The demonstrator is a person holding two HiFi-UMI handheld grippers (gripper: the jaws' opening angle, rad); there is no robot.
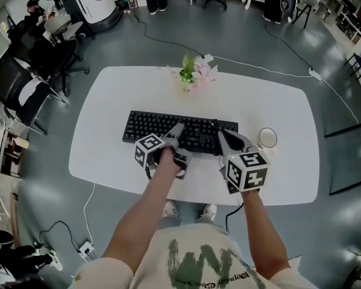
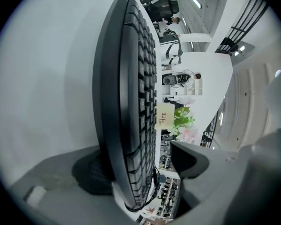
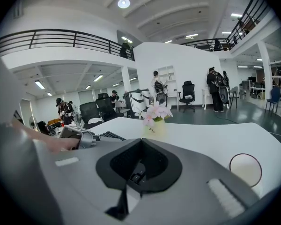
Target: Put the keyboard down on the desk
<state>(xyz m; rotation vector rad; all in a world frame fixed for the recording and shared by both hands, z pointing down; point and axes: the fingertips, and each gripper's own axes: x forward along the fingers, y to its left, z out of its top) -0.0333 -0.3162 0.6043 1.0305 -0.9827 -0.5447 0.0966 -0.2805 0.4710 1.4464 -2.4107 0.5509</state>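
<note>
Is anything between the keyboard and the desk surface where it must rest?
Only the left gripper's lower jaw: it lies under the keyboard's near edge, on the desk side. Nothing else visible is in the way.

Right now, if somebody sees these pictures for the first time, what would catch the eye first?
The black keyboard in the middle of the white desk stands out most, with the left tool and the right tool at its near edge. The left tool's jaws stand apart around that edge. Pink flowers stand at the far edge of the desk, and a white cup sits just right of the keyboard.
</note>
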